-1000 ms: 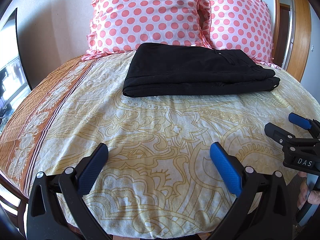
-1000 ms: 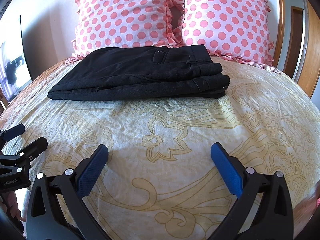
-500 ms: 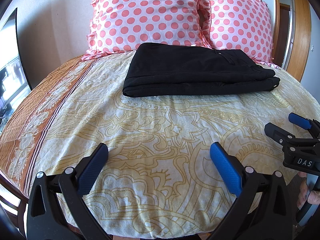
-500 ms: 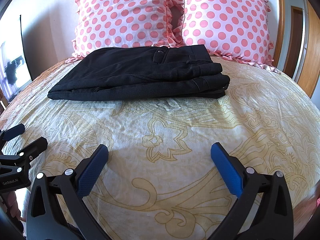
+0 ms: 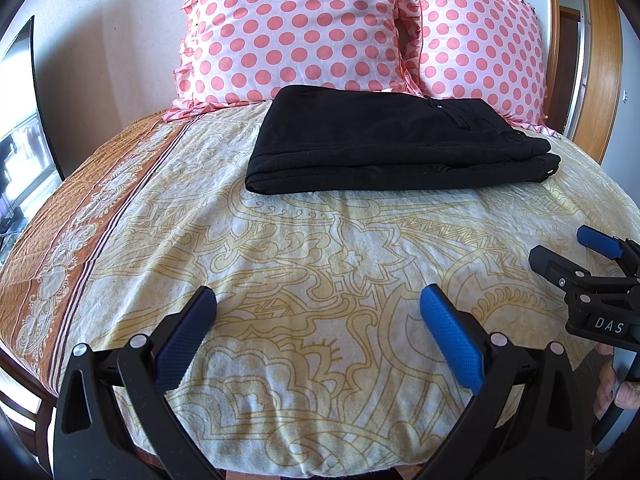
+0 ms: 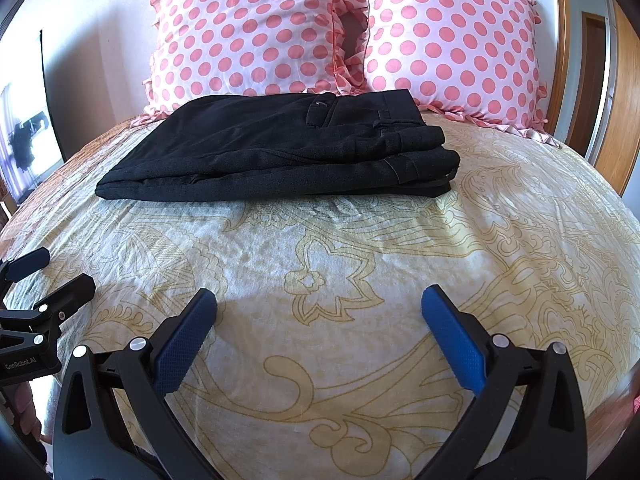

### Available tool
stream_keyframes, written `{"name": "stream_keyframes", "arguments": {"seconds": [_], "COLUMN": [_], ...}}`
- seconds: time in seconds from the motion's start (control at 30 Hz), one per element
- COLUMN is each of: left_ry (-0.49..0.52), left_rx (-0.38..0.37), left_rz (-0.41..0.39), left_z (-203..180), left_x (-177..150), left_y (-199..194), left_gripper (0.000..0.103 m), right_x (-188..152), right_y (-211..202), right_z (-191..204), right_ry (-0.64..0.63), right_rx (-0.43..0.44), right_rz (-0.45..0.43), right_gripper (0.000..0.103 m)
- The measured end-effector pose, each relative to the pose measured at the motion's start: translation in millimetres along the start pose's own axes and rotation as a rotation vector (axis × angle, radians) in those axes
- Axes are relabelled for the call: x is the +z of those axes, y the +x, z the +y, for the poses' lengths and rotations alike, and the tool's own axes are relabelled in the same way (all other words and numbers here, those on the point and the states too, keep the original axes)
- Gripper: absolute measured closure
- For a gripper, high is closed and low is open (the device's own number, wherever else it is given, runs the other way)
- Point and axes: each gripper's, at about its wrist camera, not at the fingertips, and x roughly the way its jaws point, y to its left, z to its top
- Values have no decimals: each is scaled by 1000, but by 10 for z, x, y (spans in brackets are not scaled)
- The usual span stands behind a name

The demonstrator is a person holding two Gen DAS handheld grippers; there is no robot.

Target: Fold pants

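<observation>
On bedspread (image 5: 320, 264) – pants (image 5: 384, 148) folded, seemingly flat.

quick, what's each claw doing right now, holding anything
Left claw: open, holding nothing, above the yellow patterned bedspread.
Right claw: open, holding nothing, short of the folded black pants.
</observation>
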Motion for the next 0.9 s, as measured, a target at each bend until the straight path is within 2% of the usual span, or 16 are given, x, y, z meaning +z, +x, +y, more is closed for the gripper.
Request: {"name": "stream_keyframes", "arguments": {"seconds": [0.9], "left_ry": [10], "left_rx": [-13], "left_rz": [51], "left_z": [22], "left_x": [48], "left_y": [34], "left_gripper": [2], "right_x": [0], "right_y": [1], "right_z": [4], "right_ry": [1], "right_rx": [-1], "right_rz": [0], "right_gripper": [1]}}
